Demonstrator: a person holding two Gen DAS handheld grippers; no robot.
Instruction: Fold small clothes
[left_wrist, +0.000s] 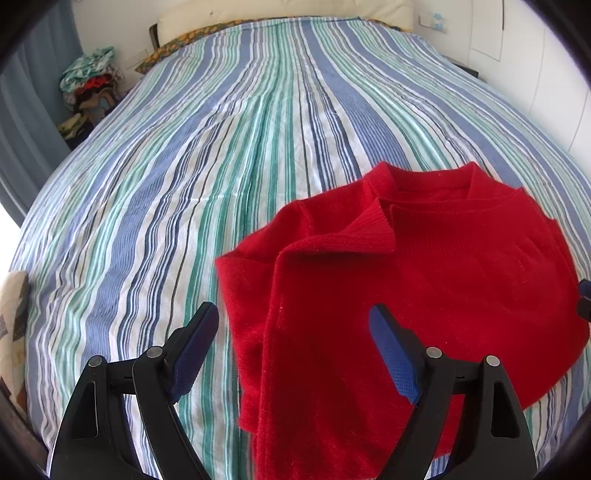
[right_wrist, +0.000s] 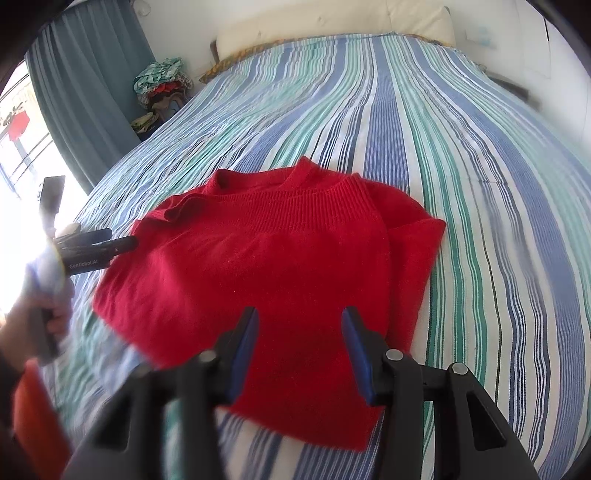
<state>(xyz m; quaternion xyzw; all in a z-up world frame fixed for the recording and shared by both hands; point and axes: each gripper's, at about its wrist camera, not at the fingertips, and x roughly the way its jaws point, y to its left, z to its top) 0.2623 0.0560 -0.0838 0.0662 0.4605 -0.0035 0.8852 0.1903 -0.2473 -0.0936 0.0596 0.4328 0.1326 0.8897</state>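
The left hand-held gripper (left_wrist: 293, 314) hung wide open and empty over the left edge of the red sweater (left_wrist: 406, 295); the right hand-held gripper (right_wrist: 300, 317) stood part open above its near hem, gripping nothing; the sweater lay folded on the striped bed (right_wrist: 480, 184).

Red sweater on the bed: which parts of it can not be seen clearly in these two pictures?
- Near hem of the red sweater: left wrist view, cut off by the bottom edge and the left gripper.
- Its underside and tucked-in sleeves: both views, covered by the folded layers.
- Its near-left corner: right wrist view, blurred.
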